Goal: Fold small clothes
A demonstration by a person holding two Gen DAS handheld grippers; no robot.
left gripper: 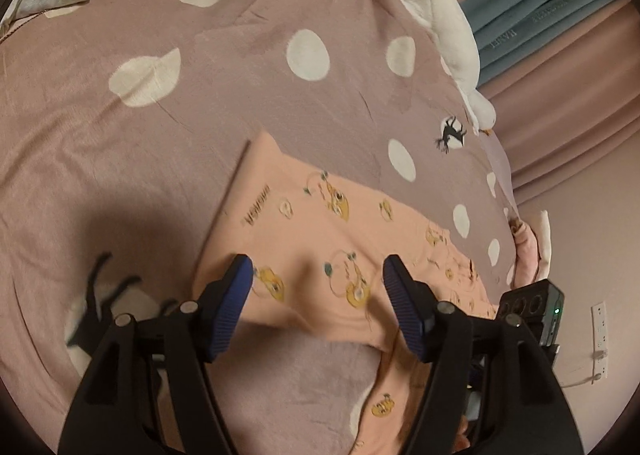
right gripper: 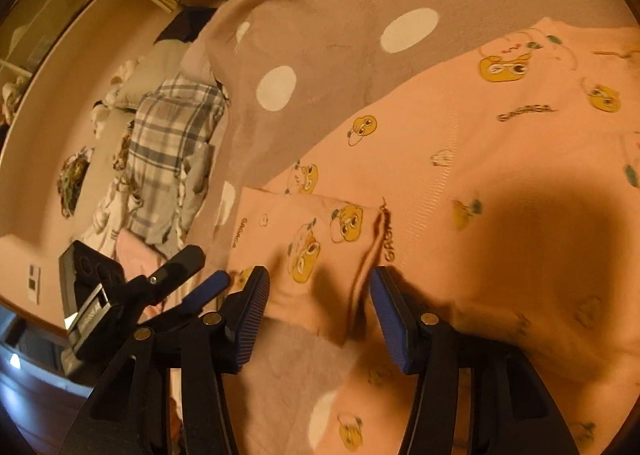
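A peach cartoon-print garment [left gripper: 320, 215] lies on the polka-dot bedspread [left gripper: 160, 135], partly folded, filling the left wrist view from 12 to 4 o'clock. Left gripper [left gripper: 318, 279] and right gripper [right gripper: 319, 287] hover over it, jaws apart and empty. Next, probably: pinch the folded sleeve [right gripper: 312, 231] edge at 12 o'clock.
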